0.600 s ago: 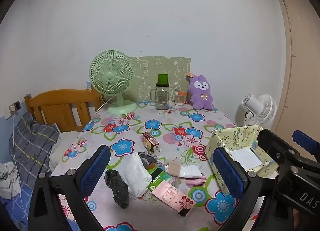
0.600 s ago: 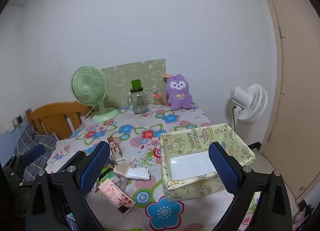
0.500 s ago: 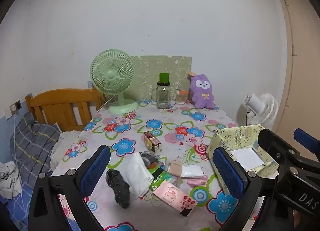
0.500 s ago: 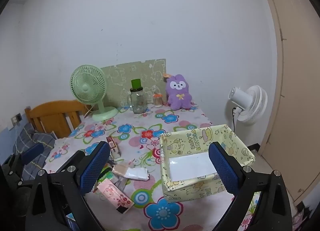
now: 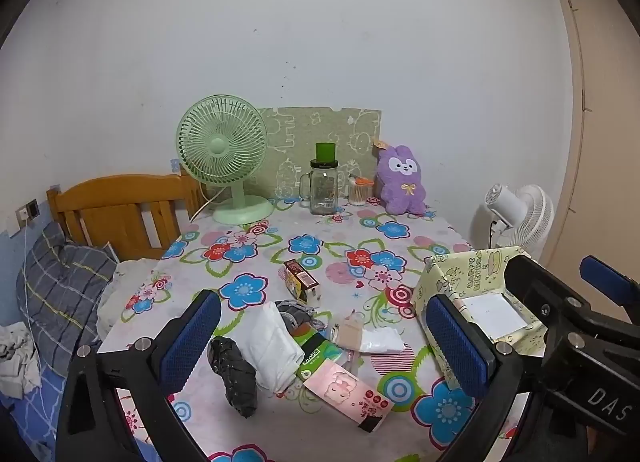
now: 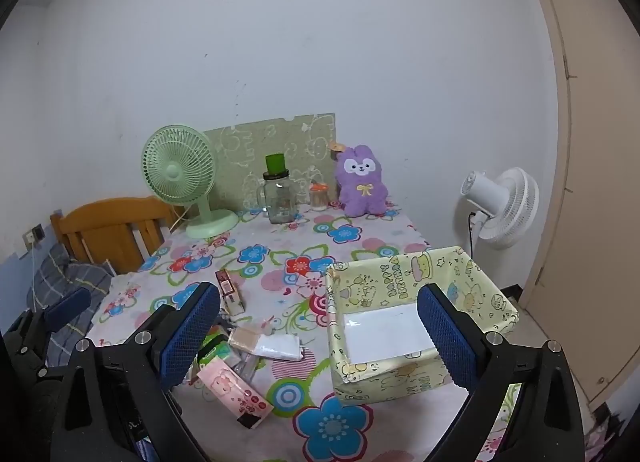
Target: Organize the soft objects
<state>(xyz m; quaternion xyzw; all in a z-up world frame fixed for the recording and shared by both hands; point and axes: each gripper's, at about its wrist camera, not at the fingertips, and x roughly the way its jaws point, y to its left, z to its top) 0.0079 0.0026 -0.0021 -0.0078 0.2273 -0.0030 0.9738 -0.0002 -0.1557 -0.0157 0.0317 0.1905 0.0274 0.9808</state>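
A pile of small things lies on the floral tablecloth (image 5: 280, 258): a rolled dark sock (image 5: 236, 376), a folded white cloth (image 5: 274, 344), a grey sock (image 5: 296, 312), a green packet (image 5: 316, 354), a pink packet (image 5: 348, 392) and a white pouch (image 5: 378, 340). A yellow cartoon-print box (image 6: 416, 318) stands open at the right, with only a white sheet inside. My left gripper (image 5: 324, 346) is open and empty above the pile. My right gripper (image 6: 316, 340) is open and empty, between the pile and the box. The pink packet (image 6: 236, 390) also shows in the right wrist view.
At the table's back stand a green desk fan (image 5: 224, 153), a glass jar with green lid (image 5: 324, 185), a small jar (image 5: 357, 191) and a purple plush rabbit (image 5: 400, 179). A small carton (image 5: 302, 286) lies mid-table. A wooden headboard (image 5: 116, 209) and bedding are left; a white fan (image 6: 500, 205) stands right.
Both views have shifted slightly, as if both grippers rose or drew back a little. Nothing on the table has moved; both grippers stay open.
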